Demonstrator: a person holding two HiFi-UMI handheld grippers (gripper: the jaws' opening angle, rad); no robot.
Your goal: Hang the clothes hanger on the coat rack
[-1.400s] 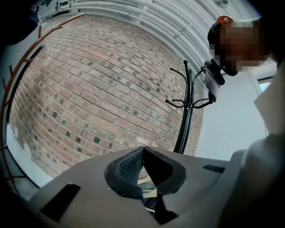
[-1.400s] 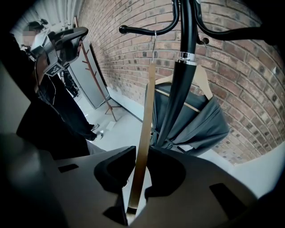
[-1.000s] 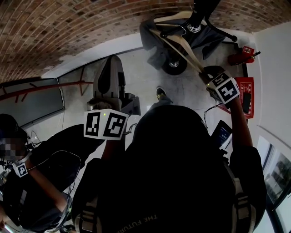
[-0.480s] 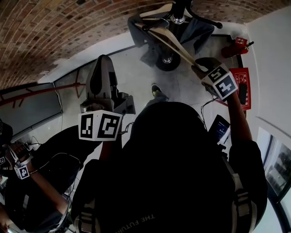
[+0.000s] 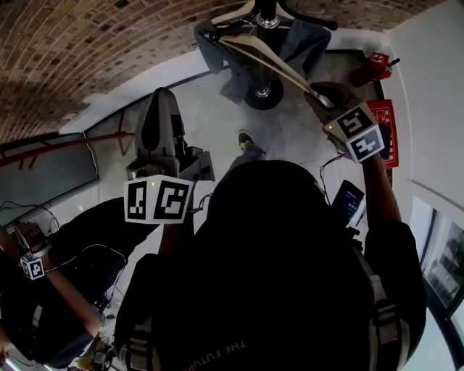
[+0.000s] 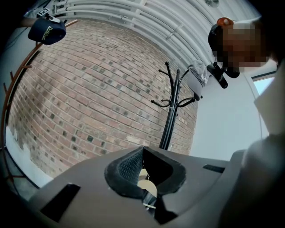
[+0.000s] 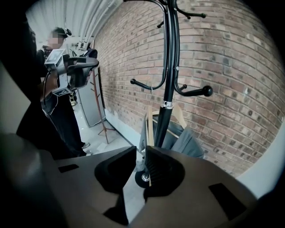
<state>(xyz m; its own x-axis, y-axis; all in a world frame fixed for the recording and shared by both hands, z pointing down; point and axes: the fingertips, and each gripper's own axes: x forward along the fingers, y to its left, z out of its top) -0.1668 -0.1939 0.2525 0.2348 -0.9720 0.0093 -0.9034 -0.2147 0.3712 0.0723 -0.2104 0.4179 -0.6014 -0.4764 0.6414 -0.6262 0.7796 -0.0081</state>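
A black coat rack [image 7: 170,67] stands before the brick wall; from above I see its top [image 5: 268,11] and round base [image 5: 262,93]. My right gripper [image 7: 141,153] is shut on the lower end of a pale wooden clothes hanger [image 7: 148,127]. The hanger's wire hook reaches up to the rack's left arm [image 7: 143,83]; I cannot tell whether it rests there. In the head view the hanger [image 5: 272,65] runs from my right gripper [image 5: 322,98] to the pole. My left gripper [image 6: 143,153] is held low at the left, jaws shut, pointing at the rack [image 6: 171,111].
Grey garments [image 7: 187,140] and another wooden hanger [image 7: 180,113] hang on the rack. A second person [image 7: 58,89] with a device stands to the left. A grey machine [image 5: 163,138] sits on the floor. A red fire extinguisher [image 5: 373,65] and red board [image 5: 384,138] are by the white wall.
My right gripper has carried the hanger closer to the rack, its far end now at the pole. The left gripper has barely moved. The person at the lower left has shifted outward.
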